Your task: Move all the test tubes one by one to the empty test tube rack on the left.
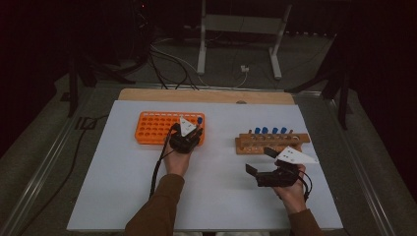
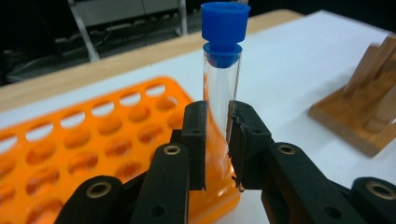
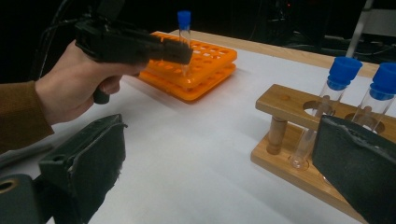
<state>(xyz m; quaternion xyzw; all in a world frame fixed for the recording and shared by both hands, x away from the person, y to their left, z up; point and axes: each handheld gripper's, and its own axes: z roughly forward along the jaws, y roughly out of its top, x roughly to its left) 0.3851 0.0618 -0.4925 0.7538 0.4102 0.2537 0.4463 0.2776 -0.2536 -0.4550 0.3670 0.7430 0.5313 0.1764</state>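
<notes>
One claw (image 2: 217,140) clamped on tube (image 2: 221,84)

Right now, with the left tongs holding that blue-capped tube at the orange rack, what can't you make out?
- Test tube bottom, left gripper view: hidden behind the left tongs, so whether it sits in a hole of the orange rack is unclear.
- Wooden rack, right gripper view: its far end is cut off by the edge and a jaw of the right tongs.
- High view: tube count in the wooden rack is too small to tell.

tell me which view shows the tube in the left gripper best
The left gripper view: the test tube stands upright, clamped between the left gripper jaws, blue cap clear. The right gripper view shows it small over the orange rack; the high view barely shows its cap.
</notes>
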